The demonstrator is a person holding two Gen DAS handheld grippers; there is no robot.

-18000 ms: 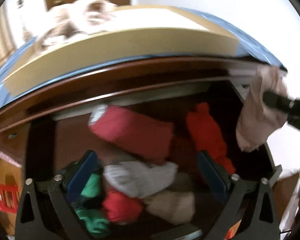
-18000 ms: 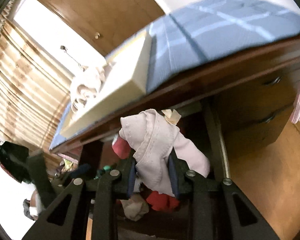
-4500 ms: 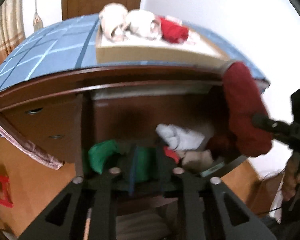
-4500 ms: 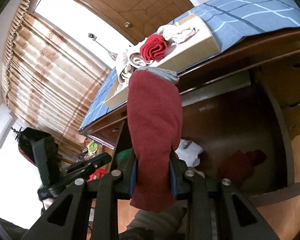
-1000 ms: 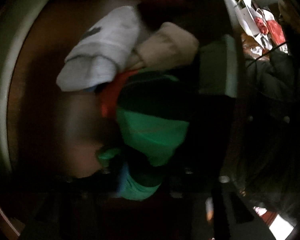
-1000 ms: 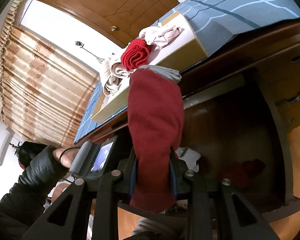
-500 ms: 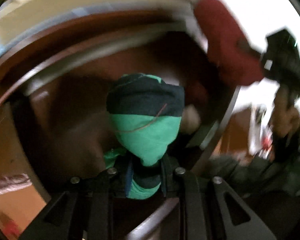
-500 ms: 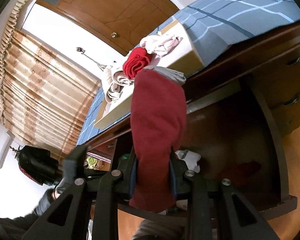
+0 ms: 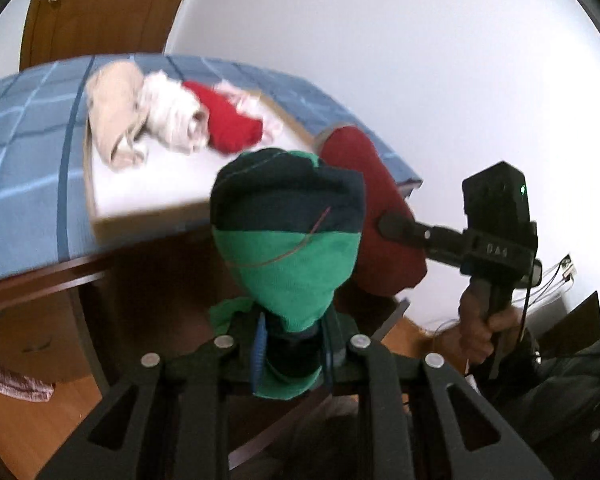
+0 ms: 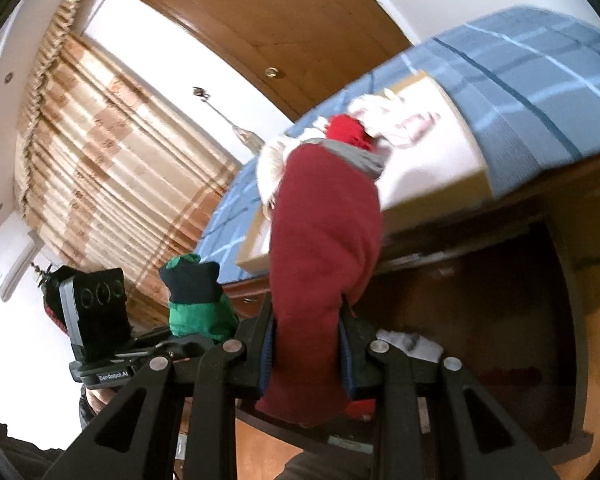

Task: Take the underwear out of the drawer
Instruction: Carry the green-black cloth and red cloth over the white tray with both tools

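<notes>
My left gripper (image 9: 292, 344) is shut on green and navy underwear (image 9: 288, 240), held up in front of the dresser top. The same green piece (image 10: 198, 300) shows at the left of the right wrist view. Dark red underwear (image 10: 320, 280) stands upright in my right gripper (image 10: 308, 356), which is shut on it; in the left wrist view this red piece (image 9: 376, 220) hangs just right of the green one. A cardboard tray (image 9: 148, 216) on the blue checked cloth holds beige, white and red rolled underwear (image 9: 172, 128). The open drawer (image 10: 480, 312) below holds a white piece (image 10: 412, 344) and a red one.
A blue checked cloth (image 9: 24, 168) covers the dresser top. Closed drawers with metal handles (image 9: 32, 348) sit at the left. A wooden door (image 10: 300, 20) and a striped curtain (image 10: 100, 152) stand behind. A hand (image 9: 480, 320) grips the right tool.
My left gripper has risen out of the dark drawer with the green underwear and rolled upright to face the dresser top. The right gripper has lifted slightly with the red piece.
</notes>
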